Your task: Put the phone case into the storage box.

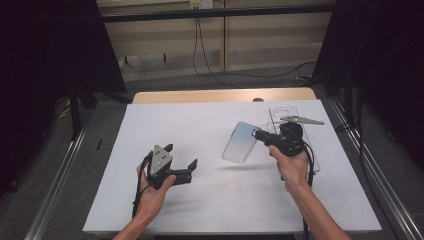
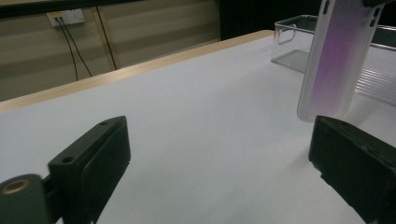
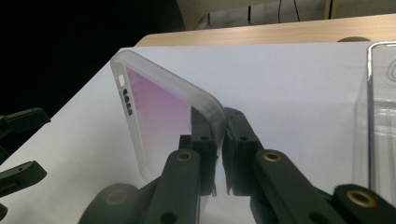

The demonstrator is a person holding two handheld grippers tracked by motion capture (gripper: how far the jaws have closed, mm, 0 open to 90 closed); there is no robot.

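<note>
A translucent phone case [image 1: 241, 142] with a blue-to-pink tint hangs above the white table, held by one edge. My right gripper [image 1: 260, 135] is shut on that edge; in the right gripper view the two black jaws pinch the case's rim [image 3: 212, 112], and the case [image 3: 154, 116] stands tilted to the left of them. My left gripper [image 1: 181, 156] is at the left of the table, open, nothing between its jaws. In the left gripper view the case [image 2: 334, 60] hangs ahead at the right, beyond the open jaws.
A clear plastic tray [image 1: 292, 120] lies on the table behind my right hand, also seen as a clear box [image 2: 299, 42] and a clear tray [image 3: 380, 116] at the right. The white table cover [image 1: 200, 125] ends at a wooden far edge [image 1: 225, 95].
</note>
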